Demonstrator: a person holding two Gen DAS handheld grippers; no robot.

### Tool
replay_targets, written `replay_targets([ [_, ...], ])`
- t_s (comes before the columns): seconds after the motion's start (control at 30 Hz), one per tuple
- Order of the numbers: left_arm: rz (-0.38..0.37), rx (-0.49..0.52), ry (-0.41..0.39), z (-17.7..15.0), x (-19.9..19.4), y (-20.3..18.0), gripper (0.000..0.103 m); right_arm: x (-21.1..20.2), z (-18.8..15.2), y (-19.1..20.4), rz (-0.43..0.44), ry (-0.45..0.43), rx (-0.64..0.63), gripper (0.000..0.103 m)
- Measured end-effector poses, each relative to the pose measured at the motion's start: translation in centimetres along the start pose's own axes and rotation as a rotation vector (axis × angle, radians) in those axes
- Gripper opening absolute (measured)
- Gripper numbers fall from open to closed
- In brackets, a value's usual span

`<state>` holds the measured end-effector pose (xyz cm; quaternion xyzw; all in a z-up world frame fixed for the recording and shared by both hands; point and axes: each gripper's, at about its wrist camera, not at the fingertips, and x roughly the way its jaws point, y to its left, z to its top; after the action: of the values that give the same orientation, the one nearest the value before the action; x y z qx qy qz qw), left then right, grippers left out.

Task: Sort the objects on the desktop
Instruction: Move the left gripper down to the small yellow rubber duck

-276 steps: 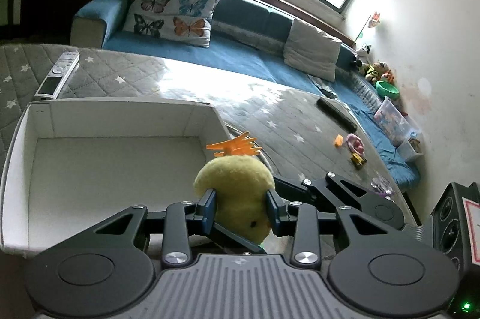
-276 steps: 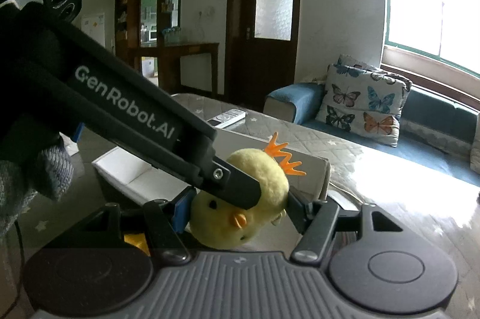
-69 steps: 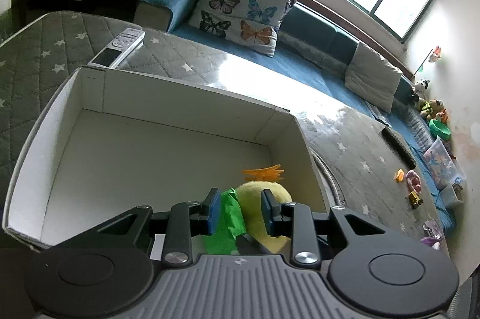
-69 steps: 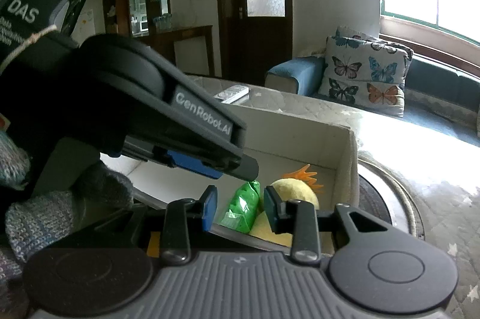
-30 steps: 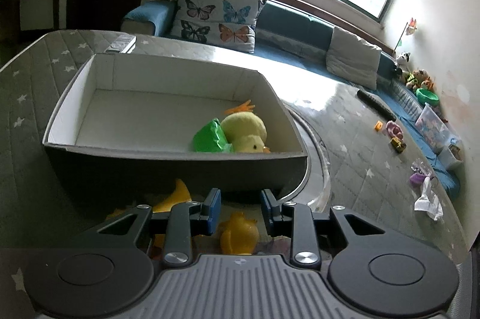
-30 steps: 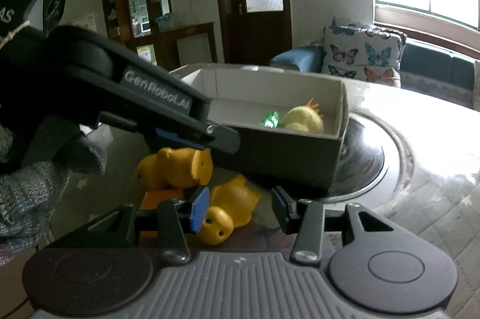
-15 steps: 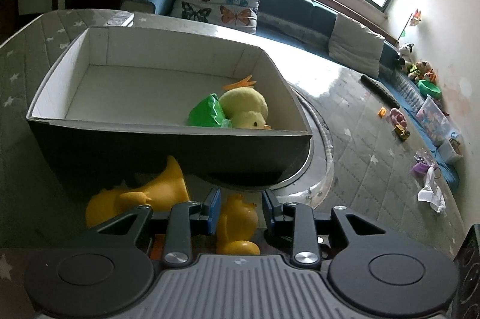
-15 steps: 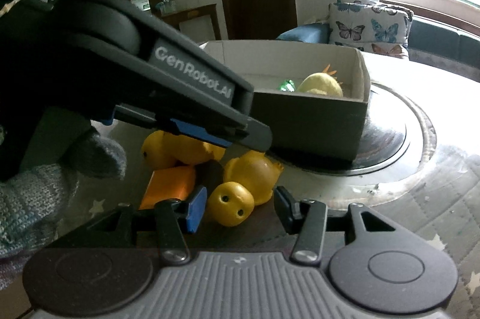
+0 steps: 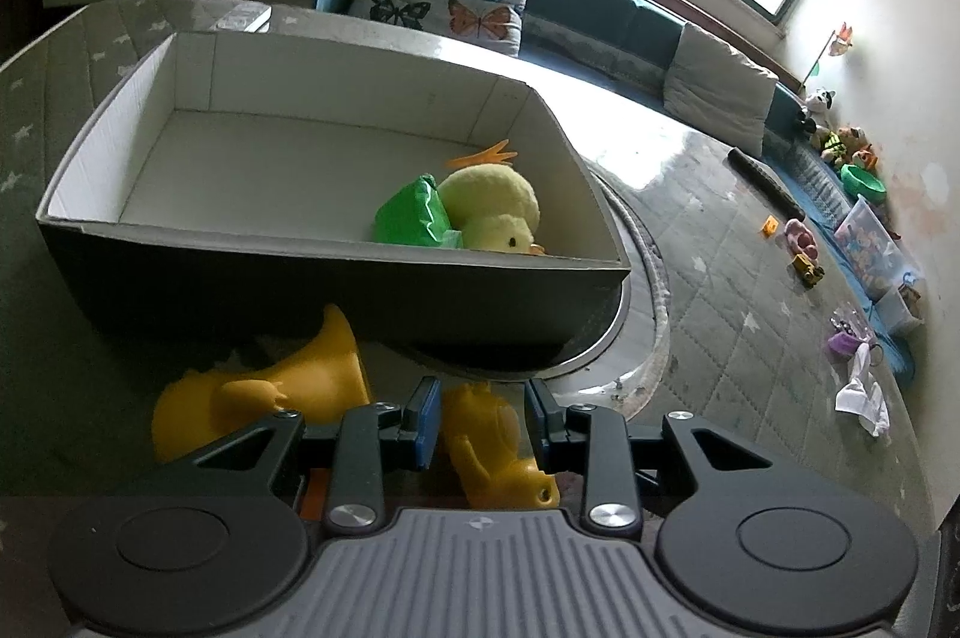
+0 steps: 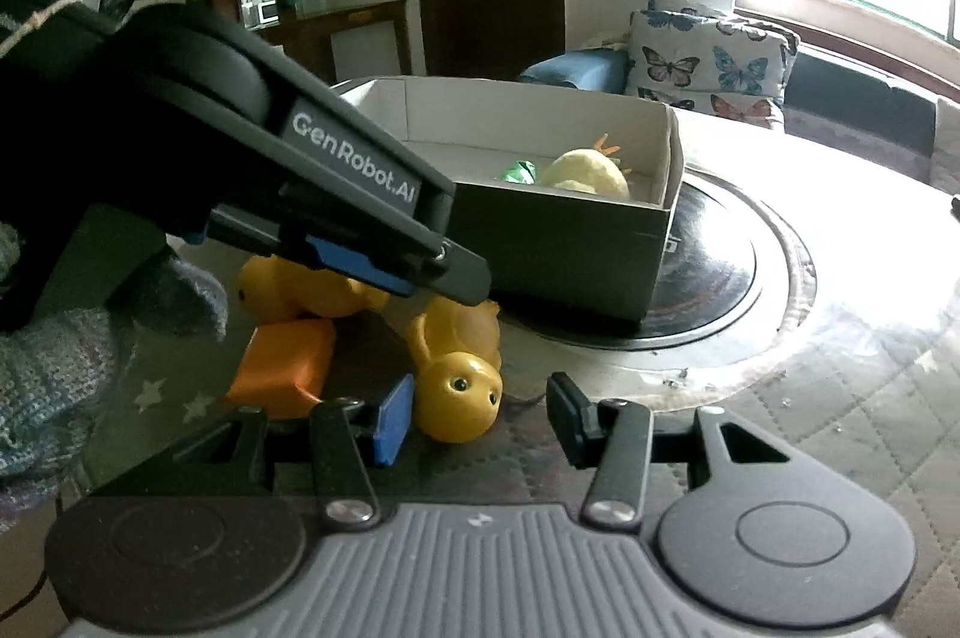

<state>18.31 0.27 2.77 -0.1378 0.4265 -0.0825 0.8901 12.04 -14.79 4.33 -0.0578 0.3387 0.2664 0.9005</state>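
1. Two grippers are seen low over the table, both near a small duck that lies just in front of the box.
2. The left gripper is set around the small duck, a finger on each side of its body; whether the pads are pressing on it cannot be told.
3. The right gripper is spread wide, with the duck's head between its fingers; the head lies just beside the blue pad, and a clear gap is left on the other side.
4. A larger duck is seen lying on its side, just left of the small one and close against the box's dark wall.
5. An orange block is found beside both ducks, on the star-patterned cover.
6. The box is placed partly on a dark round plate set into the table.
7. A plush chick and a green packet are held in the box's near right corner, touching each other.
8. A gloved hand is seen under the left gripper's body in the right wrist view.
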Motion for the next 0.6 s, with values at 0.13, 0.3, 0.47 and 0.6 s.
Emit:
replay_targets([
  [0.13,0.011,-0.030,0.009,0.1,0.5,0.4,0.033,0.5,0.2,0.2,0.018,0.004,-0.009,0.048],
  [0.3,0.008,-0.060,0.016,0.4,0.9,0.7,0.033,1.3,0.3,0.3,0.033,0.013,-0.012,0.043],
  [0.47,0.009,-0.057,0.030,0.4,1.5,0.3,0.033,1.6,0.4,-0.1,0.034,0.015,-0.002,0.041],
  [0.6,0.018,-0.050,0.035,0.4,2.0,0.1,0.034,1.9,0.5,-0.4,0.038,0.021,0.004,0.035],
])
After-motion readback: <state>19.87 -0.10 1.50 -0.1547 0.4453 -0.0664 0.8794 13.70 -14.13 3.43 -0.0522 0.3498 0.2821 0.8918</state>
